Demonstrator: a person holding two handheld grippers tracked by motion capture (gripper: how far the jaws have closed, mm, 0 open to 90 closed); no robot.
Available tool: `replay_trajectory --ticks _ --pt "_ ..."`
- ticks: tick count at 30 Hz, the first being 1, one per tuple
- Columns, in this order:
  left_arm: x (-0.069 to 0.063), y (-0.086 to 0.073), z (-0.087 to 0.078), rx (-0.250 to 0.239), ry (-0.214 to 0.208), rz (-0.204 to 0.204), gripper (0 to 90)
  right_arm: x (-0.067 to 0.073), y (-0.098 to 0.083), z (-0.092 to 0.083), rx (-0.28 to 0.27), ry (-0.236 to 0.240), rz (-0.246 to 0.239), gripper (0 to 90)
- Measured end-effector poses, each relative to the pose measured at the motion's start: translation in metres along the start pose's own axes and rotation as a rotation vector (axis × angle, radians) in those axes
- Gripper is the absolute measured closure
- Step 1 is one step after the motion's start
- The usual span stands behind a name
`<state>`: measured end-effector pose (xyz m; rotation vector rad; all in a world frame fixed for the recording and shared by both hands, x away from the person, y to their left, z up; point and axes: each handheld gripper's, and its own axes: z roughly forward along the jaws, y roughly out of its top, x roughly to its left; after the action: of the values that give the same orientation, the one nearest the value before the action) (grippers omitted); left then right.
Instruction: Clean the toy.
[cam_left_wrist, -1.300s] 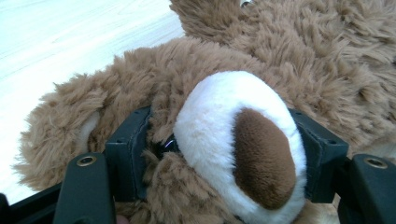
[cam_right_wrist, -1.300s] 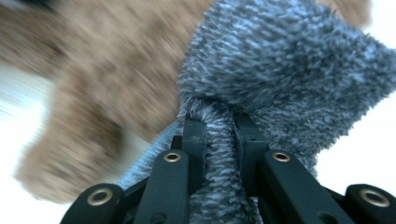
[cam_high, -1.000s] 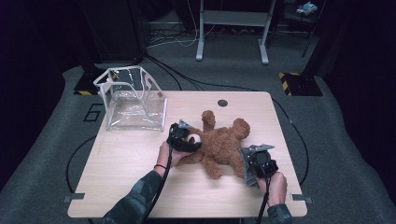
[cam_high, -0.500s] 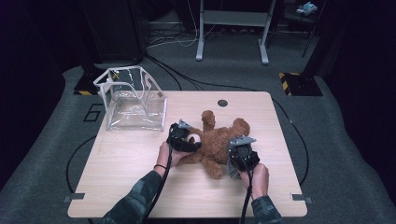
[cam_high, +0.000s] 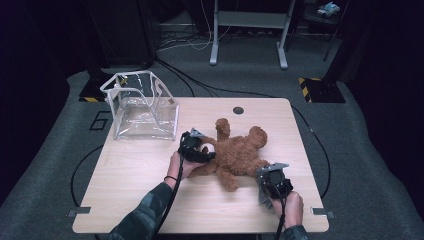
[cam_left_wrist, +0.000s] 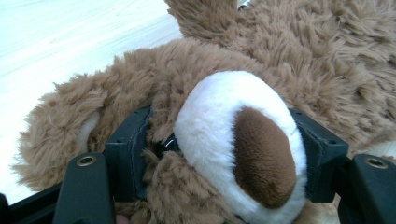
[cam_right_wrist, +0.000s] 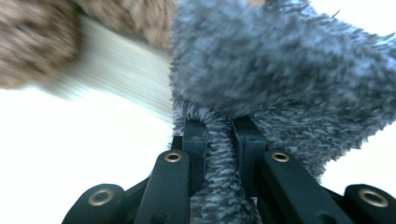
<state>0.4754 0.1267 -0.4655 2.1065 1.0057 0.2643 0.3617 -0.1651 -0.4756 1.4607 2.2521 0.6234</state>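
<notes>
The brown teddy bear (cam_high: 237, 152) is lying mid-bench (cam_high: 125, 200), sprawled flat. My left tool (cam_left_wrist: 219, 154) is clamping its white muzzle (cam_left_wrist: 233, 140) between both pads. My right tool (cam_right_wrist: 219, 140) is pinching a fold of its fur tight at the bear's near-right limb.

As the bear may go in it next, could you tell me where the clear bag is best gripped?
Probably the top rim of the clear bag, on its near wall, approached from above: it stands upright with its mouth open, so one jaw can slip inside, one outside.
</notes>
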Motion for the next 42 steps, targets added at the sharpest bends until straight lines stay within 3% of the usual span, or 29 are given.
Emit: replay_trajectory --ticks 3,8,9,13,15,16,17,23,24,25,27,30,36,39,42 --pt "0.000 0.000 0.001 -0.003 0.000 -0.004 31.3 0.011 0.013 -0.013 -0.061 0.018 -0.047 78.5" --pt "0.000 0.001 0.000 0.003 0.000 0.000 31.4 0.041 0.058 -0.024 -0.158 0.105 -0.135 78.5" --pt "0.000 0.001 0.000 0.001 -0.001 -0.001 31.4 0.049 0.069 -0.019 -0.156 0.115 -0.178 78.5" --pt "0.003 0.000 0.000 0.002 -0.016 -0.012 31.4 0.062 0.083 0.003 -0.114 0.118 -0.227 78.8" --pt "0.004 0.000 0.000 0.003 -0.020 -0.010 31.4 0.061 0.082 0.007 -0.116 0.121 -0.223 79.0" --pt "0.003 0.000 0.000 0.000 -0.022 -0.007 31.4 0.053 0.074 0.008 -0.117 0.142 -0.175 79.3" --pt "0.003 0.000 0.000 -0.001 -0.020 -0.003 31.4 0.050 0.071 0.009 -0.116 0.138 -0.173 79.4" --pt "0.004 0.001 0.001 -0.006 -0.023 -0.013 31.3 0.028 0.042 0.020 -0.035 0.067 -0.138 79.4" --pt "0.003 0.001 0.001 -0.010 -0.018 -0.016 31.4 0.015 0.034 0.023 -0.017 0.027 -0.103 79.2" --pt "0.003 0.001 0.001 -0.010 -0.018 -0.016 31.3 0.010 0.032 0.022 -0.024 0.044 -0.075 79.2" --pt "0.003 0.000 0.001 -0.014 -0.013 -0.026 31.4 0.009 0.034 0.015 -0.042 0.038 -0.073 78.8" --pt "0.003 0.000 0.000 -0.014 -0.011 -0.026 31.4 0.017 0.044 0.002 -0.070 0.035 -0.085 78.4" --pt "0.000 0.001 0.000 -0.008 0.007 -0.015 31.3 0.043 0.080 -0.018 -0.171 0.118 -0.062 77.9" --pt "0.000 0.000 0.000 -0.004 0.009 -0.011 31.4 0.061 0.097 -0.013 -0.170 0.165 -0.052 77.8" --pt "0.000 0.000 -0.001 0.001 0.010 -0.009 31.4 0.075 0.099 0.013 -0.101 0.171 -0.068 78.0"
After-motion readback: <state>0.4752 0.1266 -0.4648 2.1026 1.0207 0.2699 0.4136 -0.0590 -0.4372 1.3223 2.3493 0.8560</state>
